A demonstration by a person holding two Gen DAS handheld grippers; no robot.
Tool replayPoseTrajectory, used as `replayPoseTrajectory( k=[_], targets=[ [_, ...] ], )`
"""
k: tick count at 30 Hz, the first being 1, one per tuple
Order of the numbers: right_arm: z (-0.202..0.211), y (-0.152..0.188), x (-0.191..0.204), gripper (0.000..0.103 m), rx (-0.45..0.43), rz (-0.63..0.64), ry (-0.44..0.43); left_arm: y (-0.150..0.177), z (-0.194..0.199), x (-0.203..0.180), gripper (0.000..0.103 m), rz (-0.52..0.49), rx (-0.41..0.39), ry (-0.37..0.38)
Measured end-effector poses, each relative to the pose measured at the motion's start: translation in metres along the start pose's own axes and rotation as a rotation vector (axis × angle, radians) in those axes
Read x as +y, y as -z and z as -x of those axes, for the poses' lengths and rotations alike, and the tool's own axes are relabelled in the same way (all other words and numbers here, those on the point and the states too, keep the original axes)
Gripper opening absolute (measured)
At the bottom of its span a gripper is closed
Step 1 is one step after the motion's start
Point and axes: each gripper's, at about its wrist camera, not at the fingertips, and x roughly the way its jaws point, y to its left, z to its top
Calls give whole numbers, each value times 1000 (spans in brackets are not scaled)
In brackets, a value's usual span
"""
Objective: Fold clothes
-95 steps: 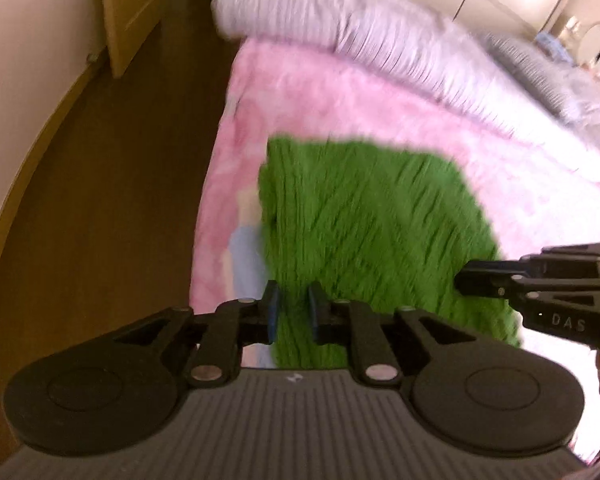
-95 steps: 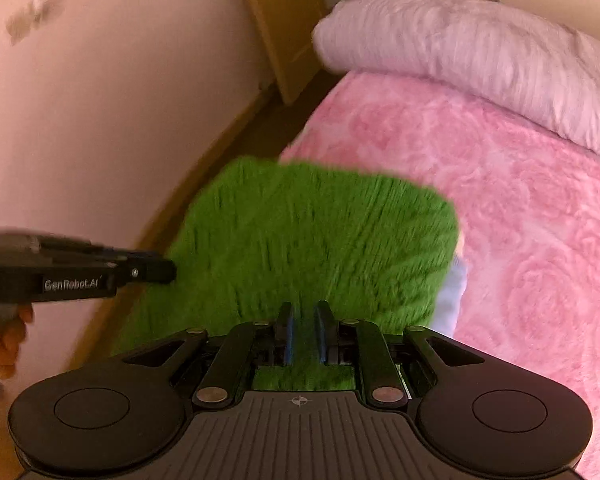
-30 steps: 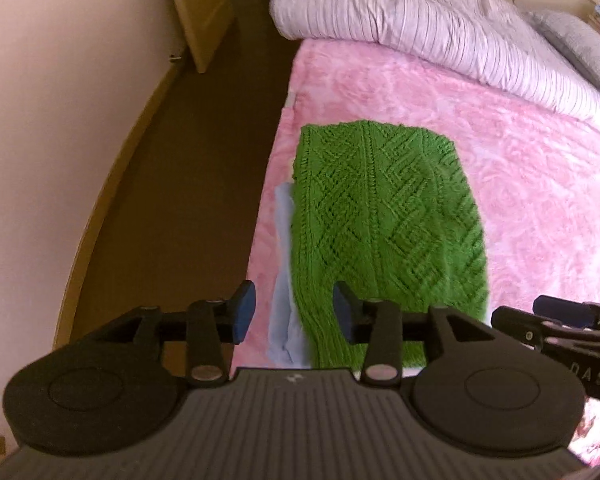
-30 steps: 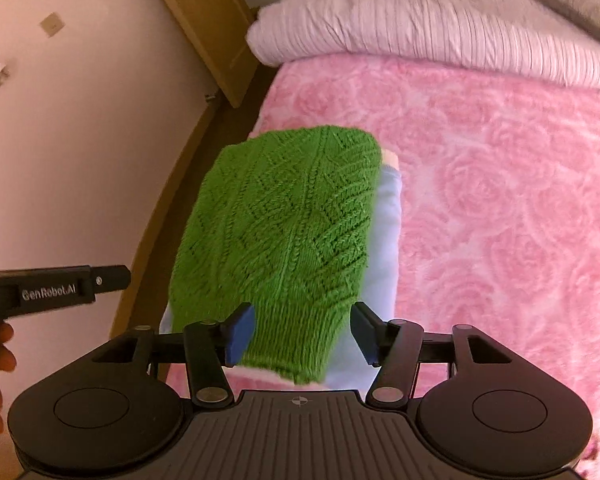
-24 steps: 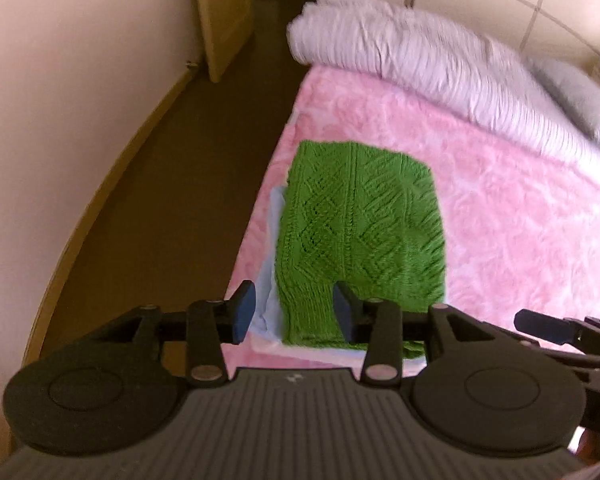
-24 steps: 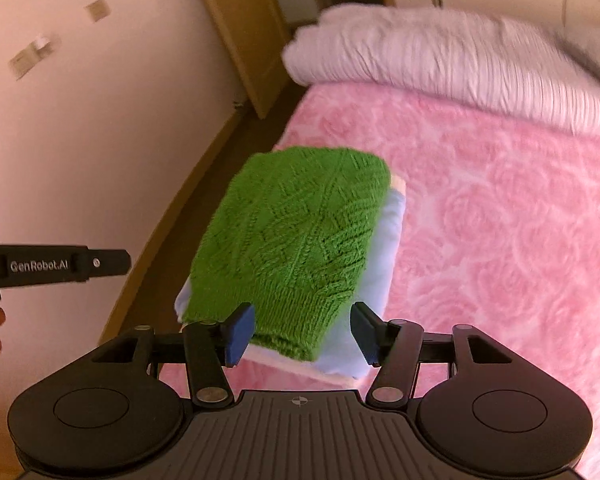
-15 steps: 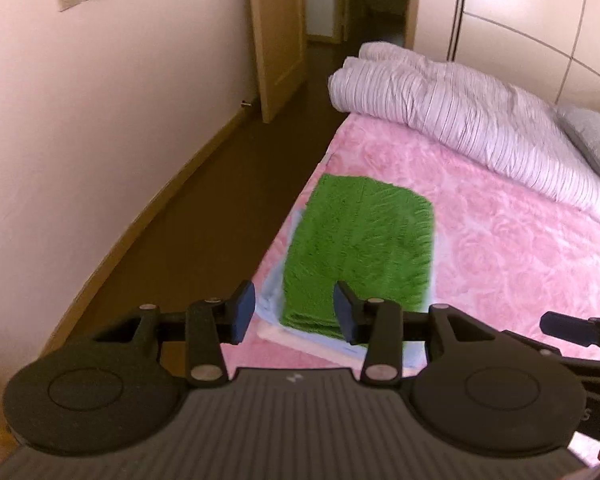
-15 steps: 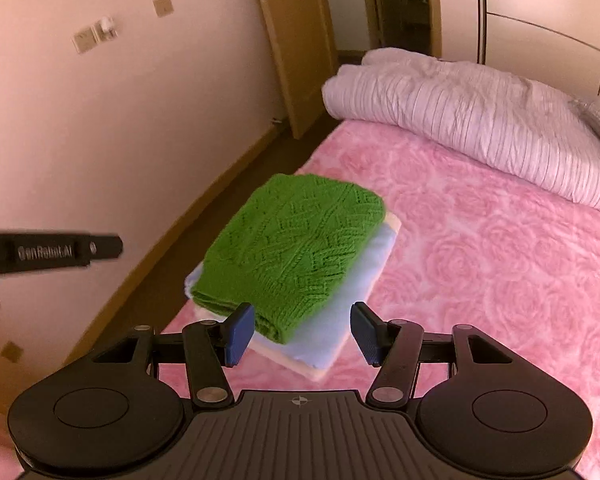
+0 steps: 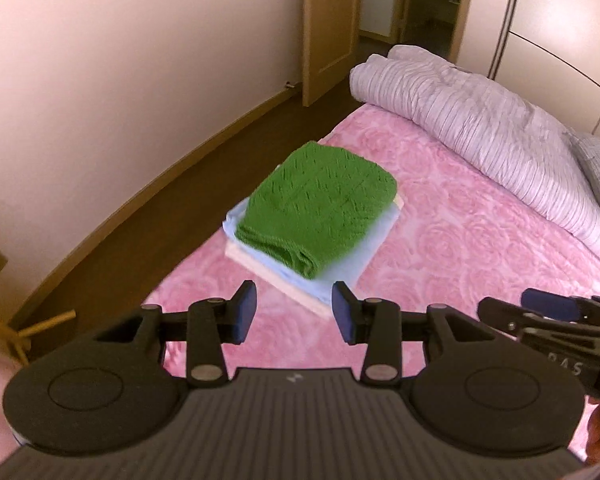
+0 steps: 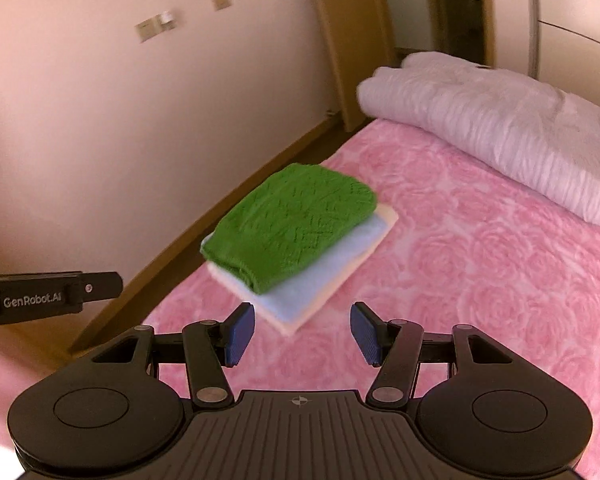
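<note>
A folded green knit sweater lies on top of a folded light blue garment and a cream one, stacked near the left edge of the pink bed. My left gripper hangs open, well back from the stack, with nothing between its blue pads. My right gripper is open too, empty, just short of the stack's near corner. Each gripper shows at the edge of the other's view.
A rolled striped lilac duvet lies across the far end of the bed. Left of the bed runs a dark wood floor along a pale wall, with a wooden door at the far end. Wardrobe panels stand at the back right.
Both grippers opened, let go of the green sweater on the stack and pulled back and up. The stack now looks smaller and farther away.
</note>
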Motion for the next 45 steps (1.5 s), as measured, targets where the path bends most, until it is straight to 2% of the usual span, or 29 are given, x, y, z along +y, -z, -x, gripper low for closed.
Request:
replayPoseTrajectory(
  k=[12, 23, 36, 45],
  targets=[
    [5, 4, -47, 57, 105, 78, -39, 34, 14, -41, 37, 183, 7, -56],
    [-25, -3, -76, 57, 212, 145, -49, 48, -2, -72, 37, 203, 76, -94],
    [-57, 0, -86, 57, 273, 212, -66, 63, -22, -86, 37, 230, 143, -135],
    [-66, 0, -104, 57, 300, 208, -51, 62, -34, -99, 37, 222, 151, -140]
  ],
)
